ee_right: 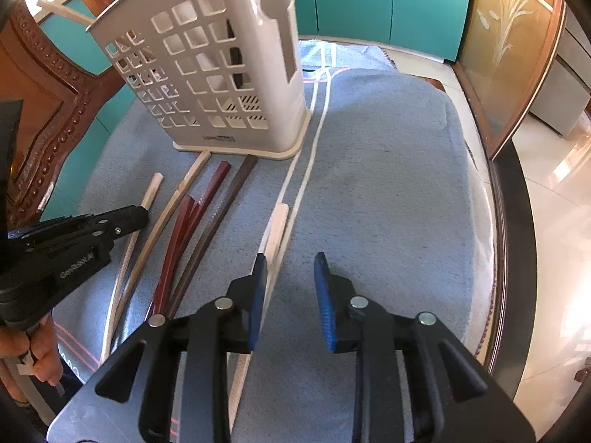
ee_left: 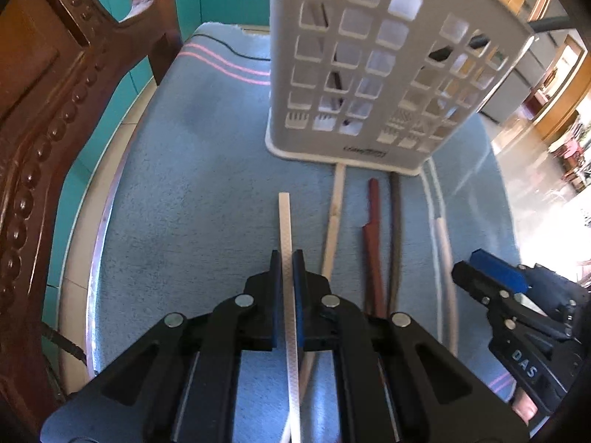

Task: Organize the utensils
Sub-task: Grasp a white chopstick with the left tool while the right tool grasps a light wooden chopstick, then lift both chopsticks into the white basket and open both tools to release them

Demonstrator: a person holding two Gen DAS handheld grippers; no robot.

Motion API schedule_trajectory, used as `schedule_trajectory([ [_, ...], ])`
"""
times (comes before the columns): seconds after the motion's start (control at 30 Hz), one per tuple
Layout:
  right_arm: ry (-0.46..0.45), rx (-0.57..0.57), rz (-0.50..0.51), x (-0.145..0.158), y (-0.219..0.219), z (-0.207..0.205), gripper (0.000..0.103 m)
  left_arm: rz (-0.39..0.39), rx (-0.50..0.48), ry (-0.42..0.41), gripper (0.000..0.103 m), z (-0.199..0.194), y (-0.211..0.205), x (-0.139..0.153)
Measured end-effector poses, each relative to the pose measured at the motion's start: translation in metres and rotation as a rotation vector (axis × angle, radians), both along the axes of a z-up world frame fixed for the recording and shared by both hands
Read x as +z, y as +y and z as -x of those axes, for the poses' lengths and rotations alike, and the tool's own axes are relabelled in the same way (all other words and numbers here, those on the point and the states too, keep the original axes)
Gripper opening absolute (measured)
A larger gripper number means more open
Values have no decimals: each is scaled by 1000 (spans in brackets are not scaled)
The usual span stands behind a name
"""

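The left gripper (ee_left: 287,258) is clamped on a white chopstick (ee_left: 285,217), which runs between its blue pads and points toward the white utensil holder (ee_left: 354,74) standing on the blue towel (ee_left: 192,184). The right gripper (ee_right: 290,265) hangs with its jaws spread and nothing between them; another white chopstick (ee_right: 277,227) lies on the towel just beside its left finger. Beige, red and dark chopsticks (ee_right: 207,199) lie between the two grippers.
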State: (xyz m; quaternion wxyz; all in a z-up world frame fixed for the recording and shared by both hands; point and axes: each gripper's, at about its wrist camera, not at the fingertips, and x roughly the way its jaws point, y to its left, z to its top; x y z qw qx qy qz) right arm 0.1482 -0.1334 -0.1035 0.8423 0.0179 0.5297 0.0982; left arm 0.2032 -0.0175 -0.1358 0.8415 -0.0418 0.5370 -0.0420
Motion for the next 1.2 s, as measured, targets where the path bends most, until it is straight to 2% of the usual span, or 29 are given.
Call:
schedule_trajectory([
  [0.07,-10,5,3,0,2,-1,26,-8,4,4,7,-1,-1,-3],
  [0.17,0,45,-20,-4,8,-2,10,-16,6,2,8,-1,-1,-4],
  [0.4,-84,66,73,7,13,3,9,-16,18,2,17,-4,4,-5],
  [0.57,-28,36,41,3,5,2,18,-24,28,-4,25,-13,13,-8],
  [0.67,-12,45,73,-3,10,3,18,-56,12,-11,30,-18,9,-10],
  [0.77,-40,63,120,-5,18,3,18,-93,-1,-25,32,-19,2,-11],
  [0.83,-50,69,114,-6,21,4,15,-97,-1,-32,32,-21,1,-12],
  [0.87,-51,77,104,-7,23,5,9,-97,-4,-35,30,-21,1,-12],
  [0.97,-35,82,19,-6,22,7,6,-91,-25,-43,7,-20,-3,-10],
  [1.07,-70,70,-13,6,19,10,6,-52,-17,-79,7,-15,-4,0],
  [1.2,-165,63,-91,43,4,23,6,25,-7,-204,7,0,5,41],
])
